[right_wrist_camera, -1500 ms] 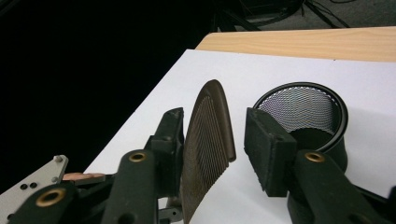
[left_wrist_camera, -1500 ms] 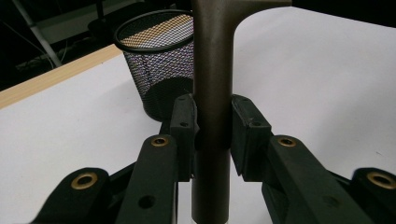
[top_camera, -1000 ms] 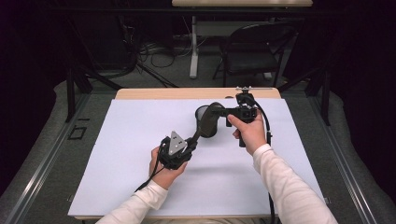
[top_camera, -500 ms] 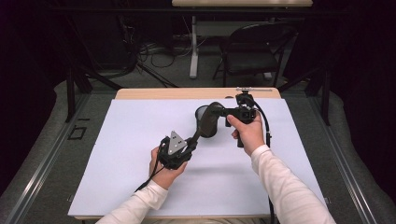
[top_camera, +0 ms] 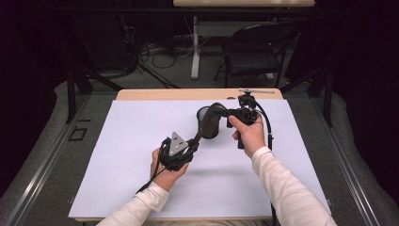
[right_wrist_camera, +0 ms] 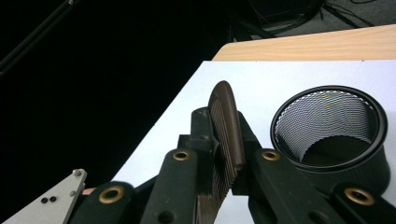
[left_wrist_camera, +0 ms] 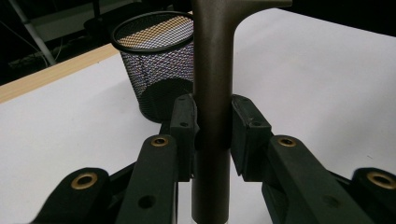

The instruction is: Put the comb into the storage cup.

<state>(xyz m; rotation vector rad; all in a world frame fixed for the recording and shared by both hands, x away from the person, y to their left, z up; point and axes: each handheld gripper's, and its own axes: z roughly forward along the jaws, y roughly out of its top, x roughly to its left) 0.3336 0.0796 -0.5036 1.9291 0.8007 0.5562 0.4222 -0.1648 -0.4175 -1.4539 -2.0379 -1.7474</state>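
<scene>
A brown comb (top_camera: 214, 107) is held in the air between my two grippers, over a white sheet. My left gripper (top_camera: 195, 140) is shut on its round handle (left_wrist_camera: 212, 70), which runs up between the jaws in the left gripper view (left_wrist_camera: 212, 126). My right gripper (top_camera: 225, 112) has just been closing on the toothed head (right_wrist_camera: 224, 112), and its pads now press on it in the right gripper view (right_wrist_camera: 219, 135). A black mesh cup (top_camera: 209, 129) stands upright right behind the comb (left_wrist_camera: 156, 60), (right_wrist_camera: 327, 126).
The white sheet (top_camera: 131, 141) covers most of a wooden table (top_camera: 164, 94). The floor beyond holds a black chair (top_camera: 256, 56) and cables. The grey plate (right_wrist_camera: 46, 200) of the left gripper shows at the bottom left of the right gripper view.
</scene>
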